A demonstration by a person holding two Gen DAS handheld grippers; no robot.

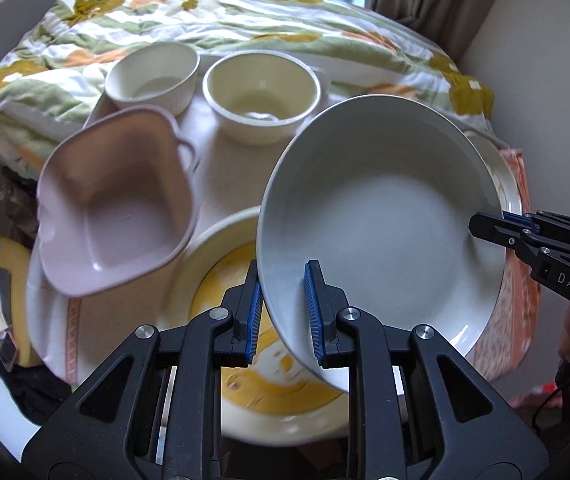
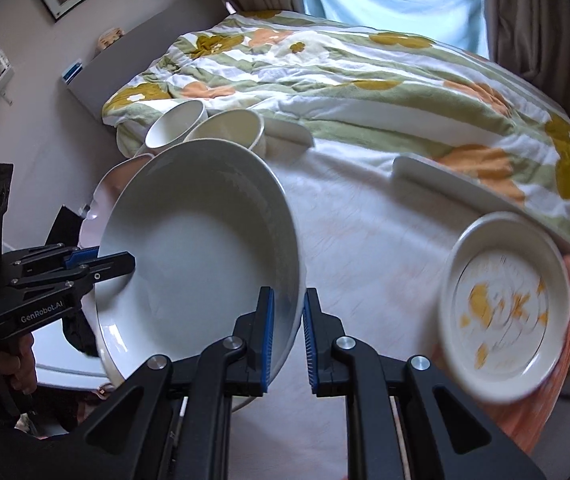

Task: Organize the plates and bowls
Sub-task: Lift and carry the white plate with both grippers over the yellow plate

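left wrist view: left gripper (image 1: pixel 284 312) pinching the near rim of the large white plate (image 1: pixel 381 216), tilted up above the yellow-patterned plate (image 1: pixel 213 248); right gripper (image 1: pixel 497 222) clamped on the opposite rim. pink square bowl (image 1: pixel 113 208) just left.

right wrist view: right gripper (image 2: pixel 288 334) straddling the large white plate's (image 2: pixel 197 248) rim, fingers near closed; left gripper (image 2: pixel 101 262) gripping the far edge. small patterned plate (image 2: pixel 505 304) well apart, rightward.

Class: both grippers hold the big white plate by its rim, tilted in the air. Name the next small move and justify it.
Probably lower the white plate level onto the yellow-patterned plate below it. The left gripper and right gripper pinch opposite rims, so it hangs tilted above that dish.
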